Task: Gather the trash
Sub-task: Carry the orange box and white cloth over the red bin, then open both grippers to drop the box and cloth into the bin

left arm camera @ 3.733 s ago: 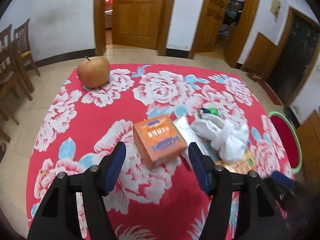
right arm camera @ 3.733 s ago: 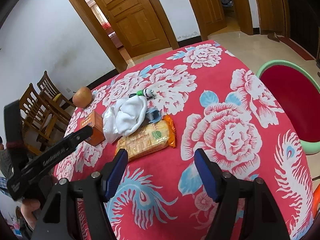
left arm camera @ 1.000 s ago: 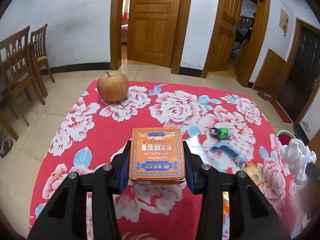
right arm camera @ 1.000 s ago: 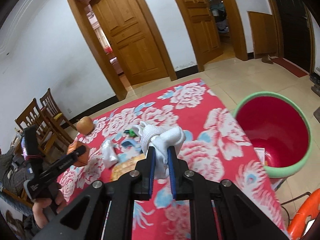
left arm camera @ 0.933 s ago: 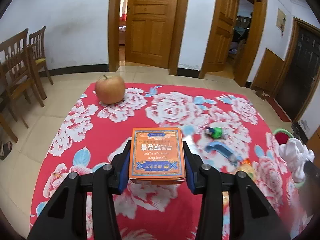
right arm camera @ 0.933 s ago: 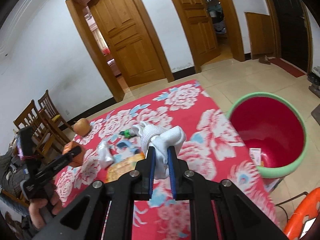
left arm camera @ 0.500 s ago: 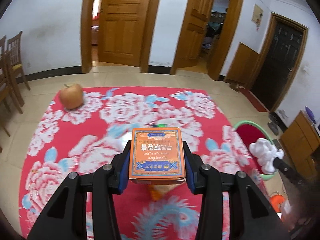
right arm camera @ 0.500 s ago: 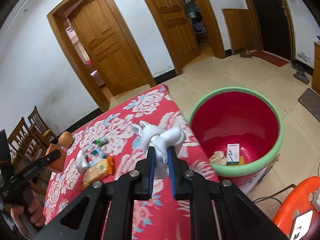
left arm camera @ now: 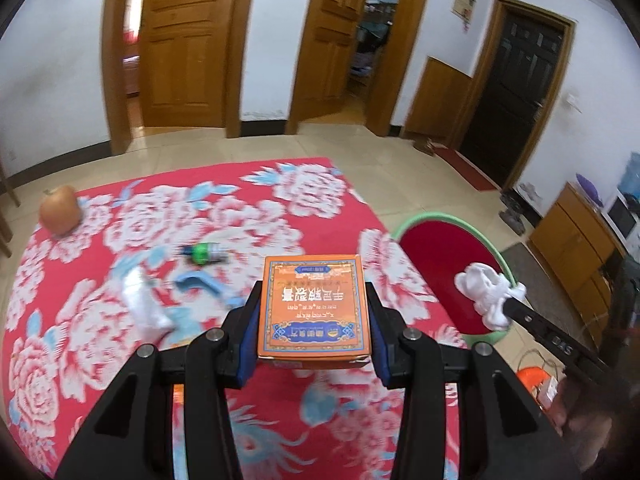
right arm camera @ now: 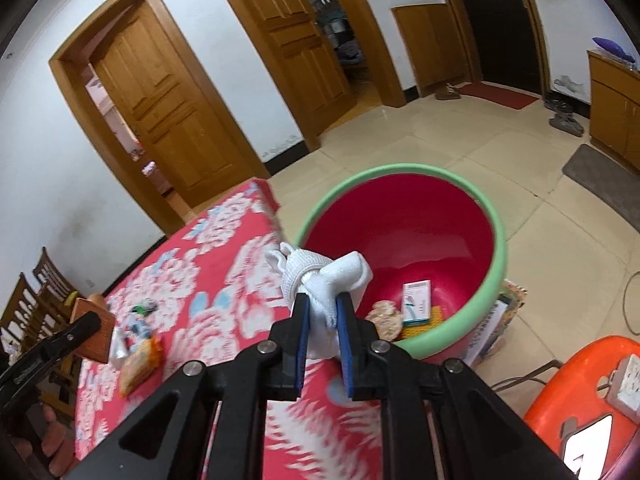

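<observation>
Both hands are travelling from over the middle of the red floral tablecloth (left arm camera: 100,320) toward its edge since the earlier frames; the red plastic basin with the green rim (right arm camera: 496,216), formerly far off, is now lying just ahead of the right fingers.

Left gripper (left arm camera: 314,312) is holding its fingers partly apart, both blue pads pressing the side faces of the orange printed cardboard box (left arm camera: 314,306); box is sitting upright between the fingers, clear of the cloth, printed top facing the camera.

Right gripper (right arm camera: 323,320) is standing almost fully closed, pinching the knotted white cloth bundle (right arm camera: 320,276); the bundle is bulging above and ahead of the fingertips, hanging over the near rim of the basin.

Inside the basin, beyond the right fingers: a small white and teal carton (right arm camera: 416,302) and a crumpled beige scrap (right arm camera: 386,318) are lying on the bottom.

On the cloth, left of and beyond the left fingers: a small green-capped bottle (left arm camera: 204,254), a blue plastic piece (left arm camera: 204,286) and a white wrapper (left arm camera: 142,306) are lying blurred; a round orange-brown fruit (left arm camera: 59,210) is sitting at the far left corner; an orange snack packet (right arm camera: 138,364) is showing in the right wrist view.
</observation>
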`<act>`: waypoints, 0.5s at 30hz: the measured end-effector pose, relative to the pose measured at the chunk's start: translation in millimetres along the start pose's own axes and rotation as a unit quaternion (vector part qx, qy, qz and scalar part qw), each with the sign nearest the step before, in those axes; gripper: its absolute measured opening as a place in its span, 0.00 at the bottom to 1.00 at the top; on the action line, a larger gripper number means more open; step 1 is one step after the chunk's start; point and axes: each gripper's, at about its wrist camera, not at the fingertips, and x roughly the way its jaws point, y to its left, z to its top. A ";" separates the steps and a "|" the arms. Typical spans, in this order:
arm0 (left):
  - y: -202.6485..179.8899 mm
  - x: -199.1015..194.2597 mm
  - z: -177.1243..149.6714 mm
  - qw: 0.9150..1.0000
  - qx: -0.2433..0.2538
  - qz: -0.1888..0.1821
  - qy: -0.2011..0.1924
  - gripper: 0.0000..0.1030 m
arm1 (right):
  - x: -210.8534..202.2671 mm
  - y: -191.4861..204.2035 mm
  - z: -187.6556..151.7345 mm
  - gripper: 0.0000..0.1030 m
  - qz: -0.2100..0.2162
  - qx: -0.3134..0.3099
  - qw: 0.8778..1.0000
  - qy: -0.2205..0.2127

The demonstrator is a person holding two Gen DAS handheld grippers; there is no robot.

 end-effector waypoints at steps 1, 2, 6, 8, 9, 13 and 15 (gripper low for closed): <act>-6.7 4.0 0.6 1.000 0.006 -0.005 0.004 0.44 | 2.4 -2.9 1.3 0.16 -0.006 0.000 1.000 0.001; -12.6 6.9 1.1 1.000 0.011 -0.010 0.007 0.44 | 5.2 -7.3 3.2 0.16 -0.013 0.001 1.000 0.004; -34.6 17.4 3.9 0.999 0.029 -0.029 0.016 0.44 | 10.7 -21.6 8.9 0.19 -0.022 0.013 1.000 0.005; -44.2 22.6 5.2 0.999 0.036 -0.034 0.020 0.44 | 11.8 -27.3 11.4 0.20 -0.021 0.019 1.000 0.005; -47.4 24.9 5.6 0.998 0.038 -0.036 0.021 0.44 | 12.1 -29.8 12.5 0.21 -0.020 0.022 1.000 0.005; -64.8 39.9 8.0 0.997 0.042 -0.050 0.034 0.44 | 11.8 -39.1 17.0 0.27 -0.017 0.032 0.999 0.005; -72.5 47.4 8.4 0.997 0.040 -0.057 0.040 0.44 | 10.5 -42.4 18.7 0.32 -0.017 0.037 0.999 0.004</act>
